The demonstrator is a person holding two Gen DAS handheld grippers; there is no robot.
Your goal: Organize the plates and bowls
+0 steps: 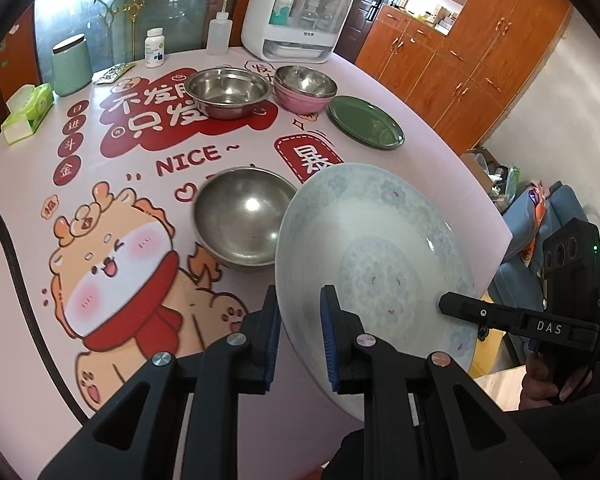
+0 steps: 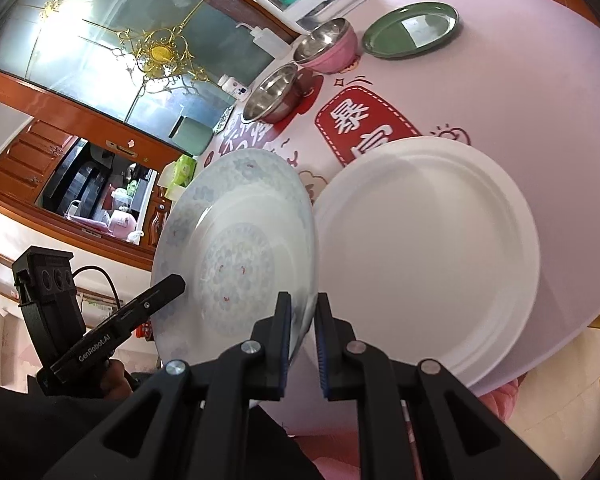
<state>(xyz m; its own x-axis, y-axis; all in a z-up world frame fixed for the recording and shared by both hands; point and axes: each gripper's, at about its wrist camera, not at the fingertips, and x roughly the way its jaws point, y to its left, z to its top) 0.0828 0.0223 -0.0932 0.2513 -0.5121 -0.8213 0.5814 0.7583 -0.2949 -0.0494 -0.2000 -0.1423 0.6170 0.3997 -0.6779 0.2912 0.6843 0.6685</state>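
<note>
A white plate with a pale blue flower pattern point(image 1: 380, 264) is held tilted above the table's near edge; it also shows in the right wrist view point(image 2: 236, 248). My left gripper point(image 1: 300, 312) is shut on its rim. My right gripper point(image 2: 303, 312) is shut on the opposite rim. A plain white plate point(image 2: 424, 256) lies flat on the table just right of the patterned plate. A steel bowl point(image 1: 242, 216) sits left of the held plate. Further back stand a wide steel bowl point(image 1: 228, 92), a pink bowl with steel lining point(image 1: 305, 88) and a green plate point(image 1: 366, 126).
The round table point(image 1: 52, 168) has a pink cartoon cover. At its back stand a white dish steriliser point(image 1: 296, 12), a squeeze bottle point(image 1: 219, 32), a pill bottle point(image 1: 155, 48), a green canister point(image 1: 71, 64) and a tissue pack point(image 1: 28, 112). Wooden cabinets point(image 1: 460, 52) and a blue sofa point(image 1: 540, 240) lie beyond.
</note>
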